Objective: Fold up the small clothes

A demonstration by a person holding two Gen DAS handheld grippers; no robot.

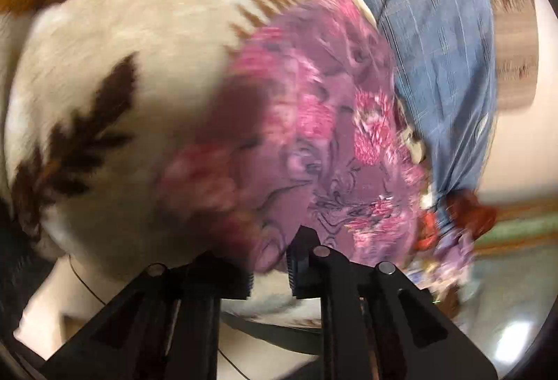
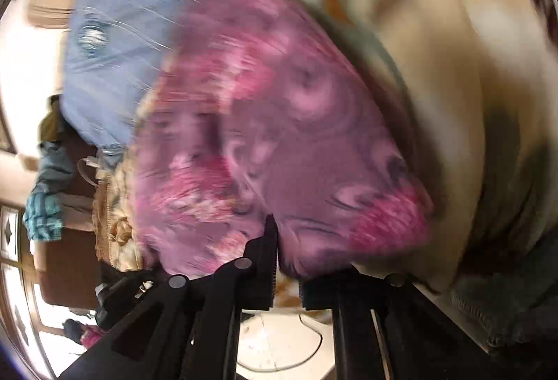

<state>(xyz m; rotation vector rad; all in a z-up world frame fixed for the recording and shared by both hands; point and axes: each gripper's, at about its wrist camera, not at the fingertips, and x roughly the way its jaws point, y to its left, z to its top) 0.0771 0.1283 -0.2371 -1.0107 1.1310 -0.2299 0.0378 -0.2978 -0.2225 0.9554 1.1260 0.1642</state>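
A small purple and pink flowered garment point(image 1: 314, 143) lies on a cream blanket with brown leaf prints point(image 1: 122, 48); both views are blurred by motion. My left gripper point(image 1: 270, 261) is at the garment's near edge, and the cloth hangs between its fingers, which stand a little apart. In the right wrist view the same garment point(image 2: 279, 136) fills the middle. My right gripper point(image 2: 284, 261) is at its near edge, with cloth draped over both fingertips. A gap shows between the pads lower down.
A blue checked garment point(image 1: 436, 48) lies beyond the purple one, also in the right wrist view point(image 2: 139, 14). A pile of mixed clothes point(image 2: 115, 223) sits at the left. A wooden board point(image 1: 516, 31) and pale floor point(image 1: 505, 293) show past the bed edge.
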